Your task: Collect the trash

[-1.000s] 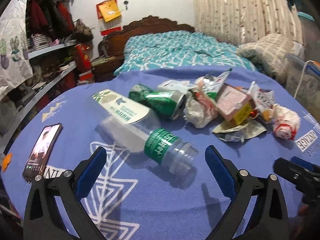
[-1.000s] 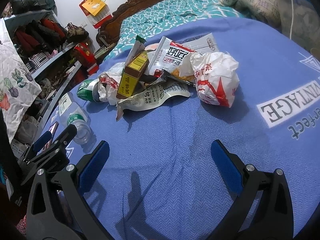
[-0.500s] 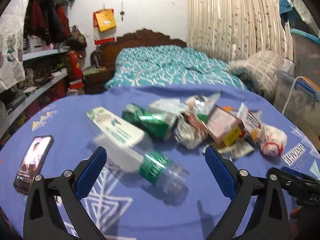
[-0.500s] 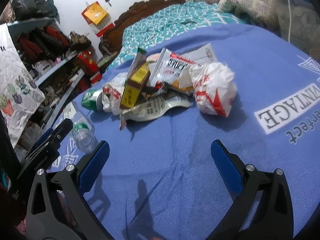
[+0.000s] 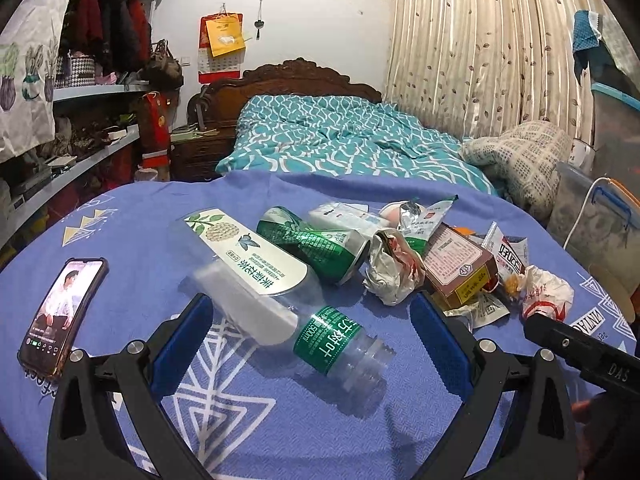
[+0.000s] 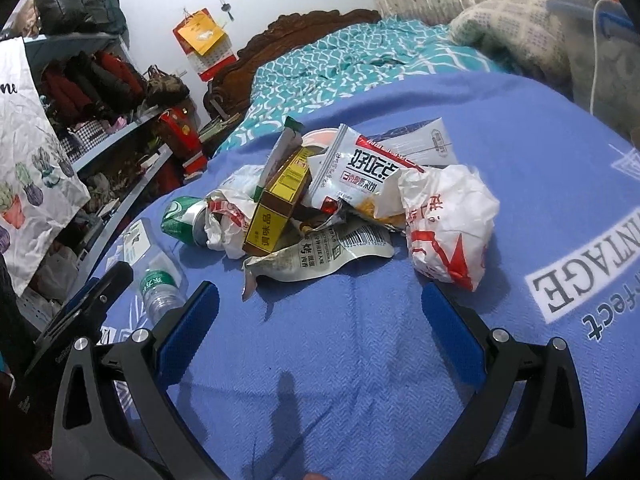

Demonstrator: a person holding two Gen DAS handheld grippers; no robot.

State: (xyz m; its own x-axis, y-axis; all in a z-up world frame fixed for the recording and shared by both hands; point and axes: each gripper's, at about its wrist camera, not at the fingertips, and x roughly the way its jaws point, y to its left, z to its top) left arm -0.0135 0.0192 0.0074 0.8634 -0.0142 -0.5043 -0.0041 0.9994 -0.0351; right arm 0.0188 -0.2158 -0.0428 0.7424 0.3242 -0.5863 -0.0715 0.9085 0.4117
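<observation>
The left gripper (image 5: 310,334) now sits closer to the clear plastic bottle (image 5: 288,308), whose body lies between its spread fingers. The right gripper (image 6: 320,320) is slightly nearer the trash pile (image 6: 332,200).

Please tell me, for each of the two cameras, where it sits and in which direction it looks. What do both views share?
Left wrist: sits on the left gripper, looks across the blue cloth at the clear bottle lying between its open fingers; the right gripper's tip shows at right.
Right wrist: sits on the right gripper, open, facing the white crumpled bag.
Shared: bottle, green can, brown box, bed.
</observation>
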